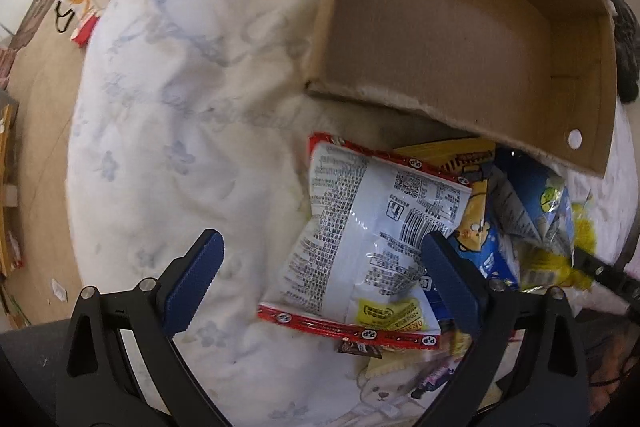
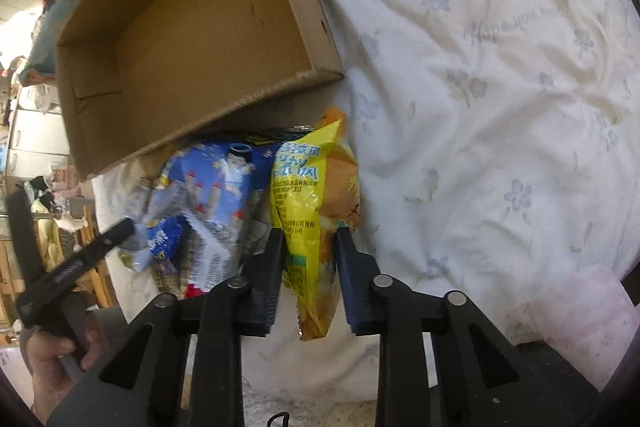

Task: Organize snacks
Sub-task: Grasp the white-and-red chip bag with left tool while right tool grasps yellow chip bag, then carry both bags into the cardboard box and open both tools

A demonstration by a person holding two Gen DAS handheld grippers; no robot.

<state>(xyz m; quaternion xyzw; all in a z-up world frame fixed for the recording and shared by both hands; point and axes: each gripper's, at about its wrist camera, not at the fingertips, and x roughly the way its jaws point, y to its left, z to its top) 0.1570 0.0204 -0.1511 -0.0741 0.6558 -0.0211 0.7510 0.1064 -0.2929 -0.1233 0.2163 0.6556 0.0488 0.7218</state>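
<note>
right fingers clamp yellow packet; left fingers apart over white packet.

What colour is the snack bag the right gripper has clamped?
The snack bag is yellow and orange, with green print; it shows best in the right wrist view.

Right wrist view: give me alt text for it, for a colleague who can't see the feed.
The right gripper is shut on a yellow-and-orange plastic snack bag lying on a white floral quilt. Blue-and-white snack packets lie to its left in the picture, and an empty brown cardboard box sits just beyond them.
</note>
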